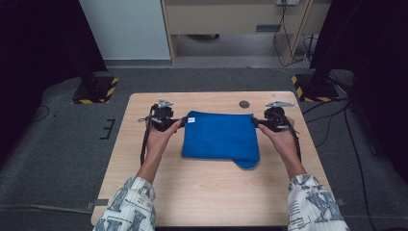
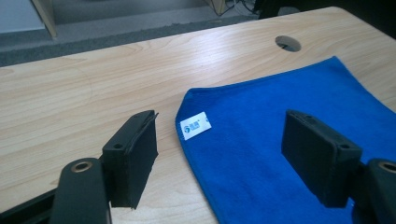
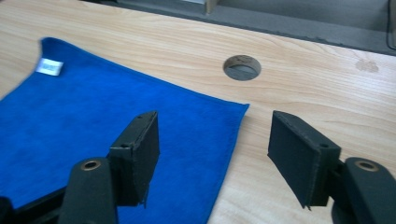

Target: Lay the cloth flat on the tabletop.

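Note:
A folded blue towel [image 1: 220, 137] lies flat in the middle of the wooden table [image 1: 207, 192], with a small white label [image 2: 195, 125] at its far left corner. My left gripper [image 1: 184, 120] hovers at that corner, jaws apart, nothing pressed between them. In the left gripper view the towel's corner [image 2: 261, 140] lies below the open left gripper [image 2: 224, 154]. My right gripper [image 1: 255, 122] hangs over the far right corner, open too. The right gripper view has the towel's edge [image 3: 140, 98] beneath the gap of the right gripper [image 3: 212, 149]. A rounded flap pokes out at the towel's near right.
A round cable hole [image 1: 244, 104] sits in the table just behind the towel. Black stands with yellow-black striped bases [image 1: 96, 89] flank the table's far corners. Cables [image 1: 337, 120] trail over the grey floor at the right. Bare wood stretches in front of the towel.

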